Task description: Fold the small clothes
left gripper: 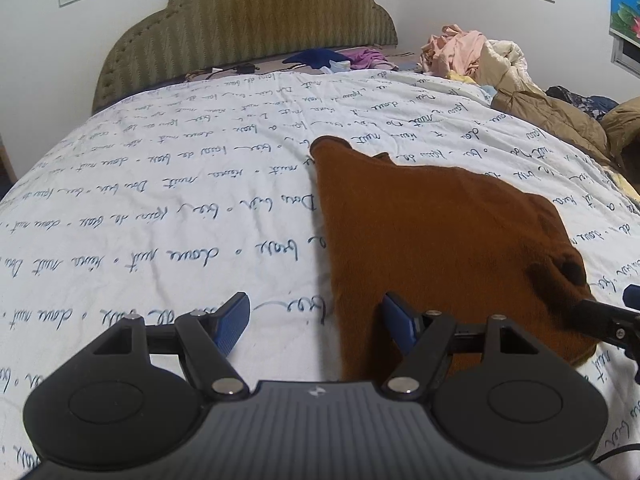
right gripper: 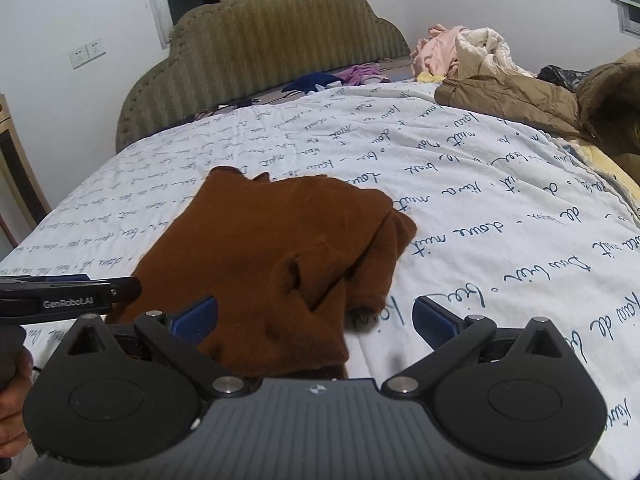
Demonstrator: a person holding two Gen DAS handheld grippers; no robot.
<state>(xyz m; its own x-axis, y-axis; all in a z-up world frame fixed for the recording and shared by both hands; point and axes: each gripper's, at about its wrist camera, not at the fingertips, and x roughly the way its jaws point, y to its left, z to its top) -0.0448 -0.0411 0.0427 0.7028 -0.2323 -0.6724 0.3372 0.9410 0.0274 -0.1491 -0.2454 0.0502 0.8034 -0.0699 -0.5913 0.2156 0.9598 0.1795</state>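
A brown knitted garment (left gripper: 440, 240) lies partly folded on the white bedspread (left gripper: 180, 220), which is printed with blue handwriting. In the left wrist view my left gripper (left gripper: 314, 320) is open. Its right blue pad (left gripper: 396, 322) hangs over the garment's near left edge, and its left pad is over bare bedspread. My right gripper (right gripper: 316, 318) is open wide over the brown garment's (right gripper: 280, 248) near right corner, with cloth and bedspread between the jaws and nothing pinched. Each gripper shows at the edge of the other's view: the right gripper (left gripper: 608, 308) and the left gripper (right gripper: 128, 290).
An olive padded headboard (left gripper: 248, 28) stands at the far end of the bed. A pile of pink and cream clothes (left gripper: 468, 54) and a tan jacket (right gripper: 512, 96) lie at the back right. Dark blue and purple clothes (right gripper: 332, 78) and cables lie by the headboard. A hand (right gripper: 12, 364) grips the left gripper's handle.
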